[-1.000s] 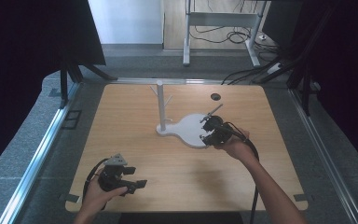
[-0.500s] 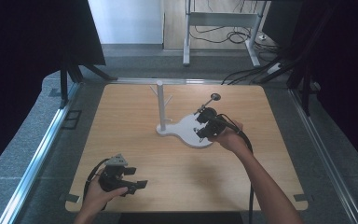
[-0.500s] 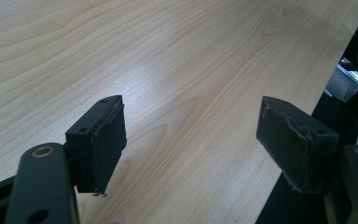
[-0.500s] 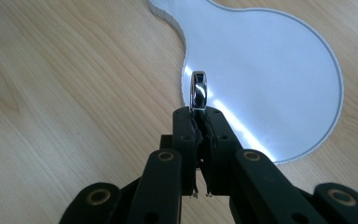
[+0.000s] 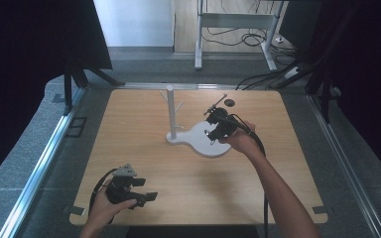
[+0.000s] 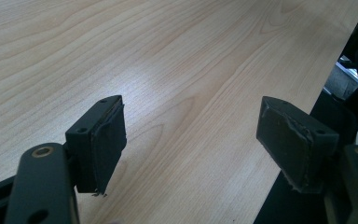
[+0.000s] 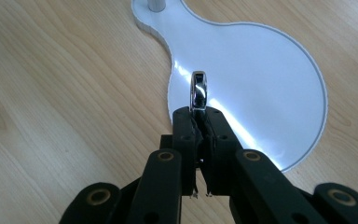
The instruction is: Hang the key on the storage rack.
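A small silver ring [image 7: 198, 91] stands upright between the tips of my right gripper [image 7: 198, 114], which is shut on it. In the high view that gripper [image 5: 210, 132] hovers over the round part of a white stand's base [image 5: 198, 136]. The same base [image 7: 261, 84] lies just ahead of the ring in the right gripper view. The stand's white post [image 5: 170, 111] with short pegs rises to the left of the gripper. My left gripper [image 5: 146, 189] rests near the table's front left corner. Its jaws [image 6: 191, 140] are open over bare wood with nothing between them.
A small dark round object [image 5: 229, 103] lies on the wooden table [image 5: 129, 129] behind the right gripper. Metal rails run along the table's left and right sides. In the left gripper view the table edge [image 6: 303, 121] drops off close to the right pad.
My right gripper has carried the ring a little to the left and up, over the stand's base and closer to the post. The left gripper has stayed in place.
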`<state>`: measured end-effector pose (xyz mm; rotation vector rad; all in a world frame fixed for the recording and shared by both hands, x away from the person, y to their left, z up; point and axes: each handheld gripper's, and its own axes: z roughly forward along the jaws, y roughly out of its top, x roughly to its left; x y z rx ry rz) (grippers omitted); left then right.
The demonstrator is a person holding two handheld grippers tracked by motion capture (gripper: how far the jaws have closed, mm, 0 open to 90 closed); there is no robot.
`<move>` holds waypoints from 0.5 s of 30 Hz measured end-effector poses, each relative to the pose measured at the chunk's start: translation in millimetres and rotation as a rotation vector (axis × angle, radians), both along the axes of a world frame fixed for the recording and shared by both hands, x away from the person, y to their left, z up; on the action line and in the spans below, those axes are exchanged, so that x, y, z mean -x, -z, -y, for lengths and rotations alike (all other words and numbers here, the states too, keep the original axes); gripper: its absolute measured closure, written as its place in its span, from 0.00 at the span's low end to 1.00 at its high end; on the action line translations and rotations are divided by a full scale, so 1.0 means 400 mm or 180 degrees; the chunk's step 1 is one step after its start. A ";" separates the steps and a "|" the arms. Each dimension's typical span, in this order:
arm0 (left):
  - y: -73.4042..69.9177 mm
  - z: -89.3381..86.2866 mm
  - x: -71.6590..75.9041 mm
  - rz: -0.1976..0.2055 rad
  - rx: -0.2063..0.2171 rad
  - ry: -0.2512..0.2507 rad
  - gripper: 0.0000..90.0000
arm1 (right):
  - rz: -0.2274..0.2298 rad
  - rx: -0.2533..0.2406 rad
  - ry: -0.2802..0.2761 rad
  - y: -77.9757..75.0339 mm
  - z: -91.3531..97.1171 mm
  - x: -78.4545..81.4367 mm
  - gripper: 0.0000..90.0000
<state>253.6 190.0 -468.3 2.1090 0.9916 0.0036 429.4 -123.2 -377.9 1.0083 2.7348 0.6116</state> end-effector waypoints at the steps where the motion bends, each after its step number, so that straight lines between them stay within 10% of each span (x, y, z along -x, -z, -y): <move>1: -0.001 -0.001 0.000 -0.0002 0.0003 -0.0001 0.27 | 0.0003 0.0014 0.0001 -0.002 -0.005 -0.007 0.94; 15: 0.003 0.008 0.000 -0.0021 -0.0024 0.0039 0.27 | 0.0001 -0.0012 0.0031 -0.021 -0.045 -0.059 0.94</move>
